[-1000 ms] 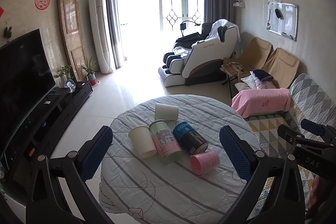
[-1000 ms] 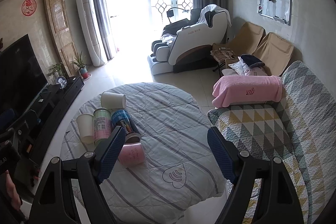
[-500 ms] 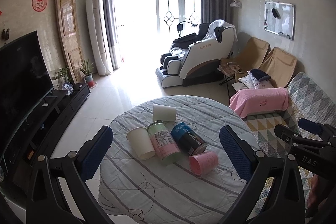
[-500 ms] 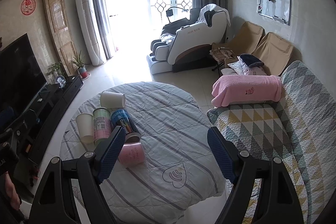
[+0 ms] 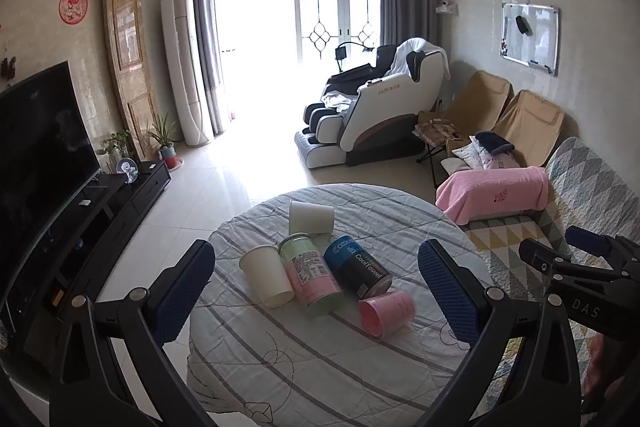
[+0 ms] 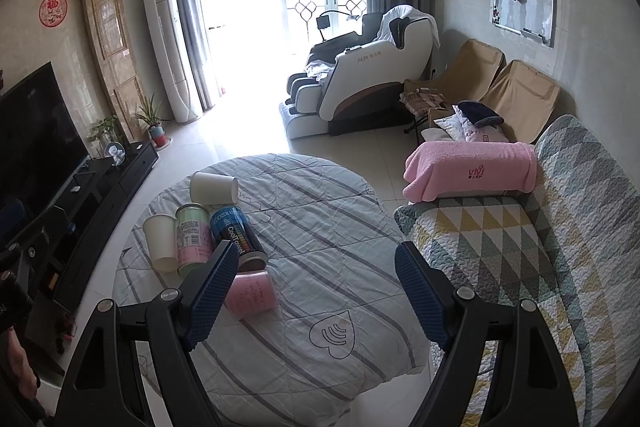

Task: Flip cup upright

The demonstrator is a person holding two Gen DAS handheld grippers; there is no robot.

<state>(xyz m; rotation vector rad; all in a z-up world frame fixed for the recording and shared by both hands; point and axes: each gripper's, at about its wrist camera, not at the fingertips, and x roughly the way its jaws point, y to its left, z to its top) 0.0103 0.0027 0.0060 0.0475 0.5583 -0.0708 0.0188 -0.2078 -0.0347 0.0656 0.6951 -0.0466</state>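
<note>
Several cups and cans lie on their sides on a round table covered with a striped cloth (image 5: 320, 367). A pink cup (image 5: 386, 311) lies nearest, also in the right wrist view (image 6: 252, 293). A white paper cup (image 5: 266, 281) lies at the left and another white cup (image 5: 311, 217) at the far side. A green-pink can (image 5: 310, 273) and a blue CoolTowel can (image 5: 356, 269) lie between them. My left gripper (image 5: 316, 291) is open and empty, held above the table. My right gripper (image 6: 316, 291) is open and empty, its left finger in front of the pink cup.
A sofa with a patterned quilt (image 6: 520, 247) and a pink towel (image 6: 468, 171) stands to the right of the table. A TV and a black cabinet (image 5: 100, 211) line the left wall. A massage chair (image 5: 376, 115) stands at the back by the window.
The left wrist view has shifted slightly, so the table and cups sit a little lower and closer. The right wrist view has barely changed. Nothing on the table has moved.
</note>
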